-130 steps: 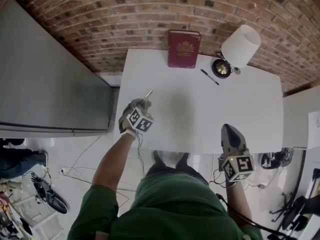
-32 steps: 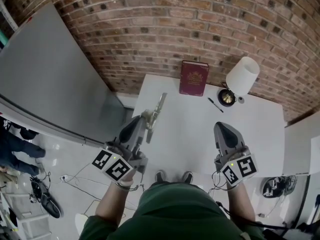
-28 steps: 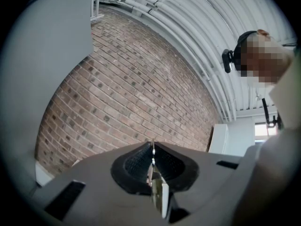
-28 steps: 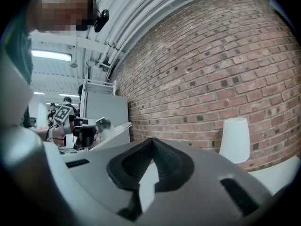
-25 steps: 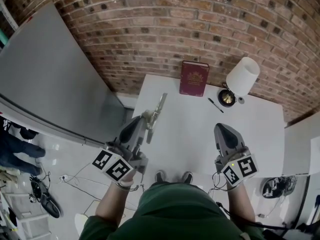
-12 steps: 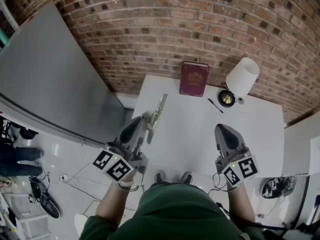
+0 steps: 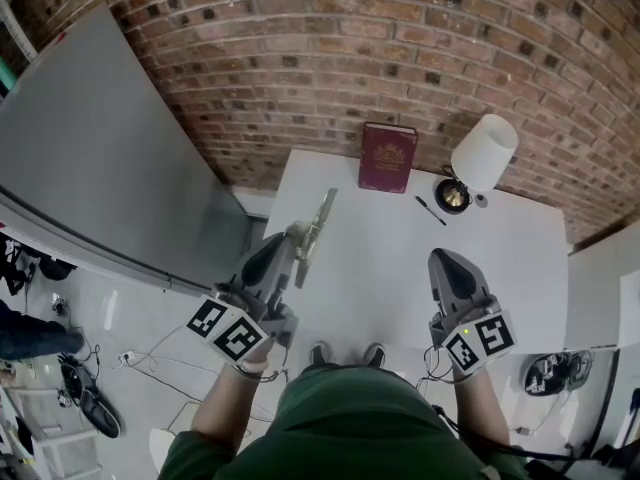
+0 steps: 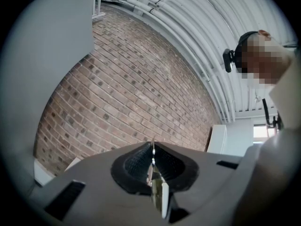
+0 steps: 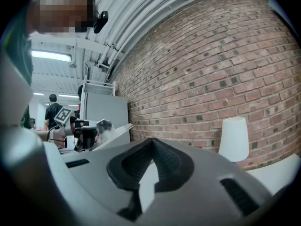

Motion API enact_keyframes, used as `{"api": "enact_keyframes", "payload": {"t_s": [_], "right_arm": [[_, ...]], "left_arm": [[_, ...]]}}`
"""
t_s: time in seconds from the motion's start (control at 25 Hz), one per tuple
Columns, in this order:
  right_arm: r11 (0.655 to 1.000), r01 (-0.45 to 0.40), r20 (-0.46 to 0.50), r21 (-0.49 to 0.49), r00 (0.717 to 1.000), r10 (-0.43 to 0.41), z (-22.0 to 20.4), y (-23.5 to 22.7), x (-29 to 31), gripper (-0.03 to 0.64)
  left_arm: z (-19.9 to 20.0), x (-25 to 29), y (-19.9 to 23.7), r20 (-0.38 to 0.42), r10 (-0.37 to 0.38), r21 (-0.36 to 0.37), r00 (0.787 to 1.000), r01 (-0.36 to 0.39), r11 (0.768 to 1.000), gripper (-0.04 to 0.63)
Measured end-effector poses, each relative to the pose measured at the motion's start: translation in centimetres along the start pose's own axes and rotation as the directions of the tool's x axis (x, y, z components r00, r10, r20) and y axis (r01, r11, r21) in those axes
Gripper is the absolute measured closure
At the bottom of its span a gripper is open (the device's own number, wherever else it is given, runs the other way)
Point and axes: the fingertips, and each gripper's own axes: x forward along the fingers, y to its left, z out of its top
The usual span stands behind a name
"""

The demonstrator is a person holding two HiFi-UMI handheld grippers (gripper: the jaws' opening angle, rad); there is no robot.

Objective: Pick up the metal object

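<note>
**A:** The metal object (image 7: 316, 223) sits left of centre in the head view. It is a thin pale strip, raised clear of the white table (image 7: 500, 258) and pointing toward the upper middle of the frame.

**B:** Our left gripper (image 7: 290, 243) pinches its lower end. In the left gripper view the pads press flat on the strip's narrow edge.

**A:** A few seconds back we had it low, at the table's left side. Now it is up in the air, and over the last second it barely shifts.

**B:** So we judge the pick-up done, and we only hold it.

**A:** Our right gripper (image 7: 445, 266), at lower right, has its jaws pressed together on nothing. The book (image 7: 388, 157), pen (image 7: 431, 210) and lamp (image 7: 484, 153) stay along the table's upper edge.
</note>
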Motion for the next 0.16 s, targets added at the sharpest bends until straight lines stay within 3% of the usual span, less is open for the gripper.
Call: {"api": "enact_keyframes", "payload": {"t_s": [0.16], "right_arm": [[1.000, 0.007, -0.004, 0.006, 1.000, -0.007, -0.30, -0.04, -0.10, 0.623]], "left_arm": [[-0.25, -0.04, 0.16, -0.005, 0.001, -0.005, 1.000, -0.001, 1.000, 0.578]]}}
